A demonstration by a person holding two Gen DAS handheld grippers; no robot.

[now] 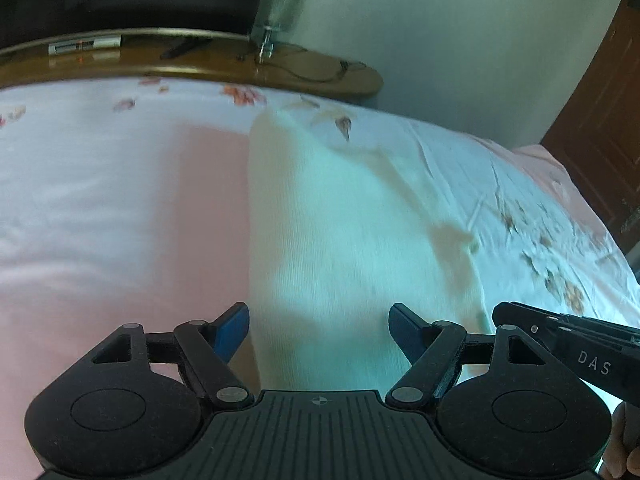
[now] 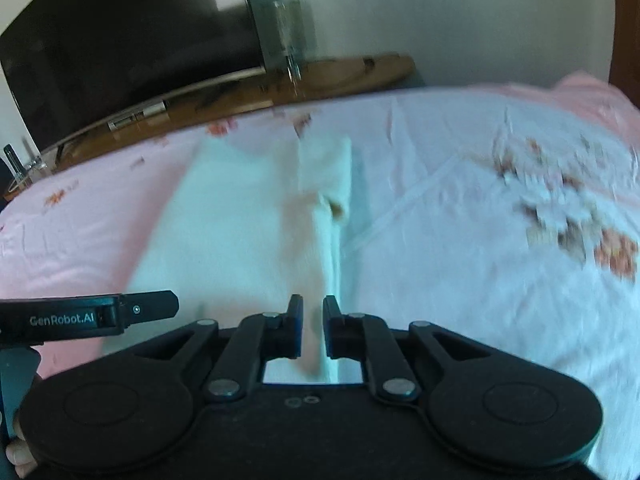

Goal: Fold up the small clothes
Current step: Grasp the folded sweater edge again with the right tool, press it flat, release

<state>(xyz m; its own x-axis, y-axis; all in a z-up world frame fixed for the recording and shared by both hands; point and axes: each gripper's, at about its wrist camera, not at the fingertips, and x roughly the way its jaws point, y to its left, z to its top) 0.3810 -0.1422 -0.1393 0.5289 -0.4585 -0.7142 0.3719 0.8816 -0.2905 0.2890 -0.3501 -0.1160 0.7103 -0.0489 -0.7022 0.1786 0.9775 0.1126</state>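
The right gripper [image 2: 312, 326] has its jaws drawn nearly together, with a narrow fold of the pale cream garment [image 2: 240, 216] running up between the pads; blur hides whether the pads actually pinch that fold. The left gripper [image 1: 319, 330] stands with its blue-padded jaws wide apart and nothing between them, hanging over the near end of the same garment [image 1: 340, 220]. The garment lies stretched lengthwise on the bed, one long side folded inward. Under it is a pink and white floral bedsheet [image 1: 120, 200]. Each wrist view catches the other gripper's black body at its edge, close beside. Beyond the bed runs a wooden shelf [image 1: 280, 68] with a clear glass [image 1: 280, 4] on it, beside a dark television screen [image 2: 120, 52].
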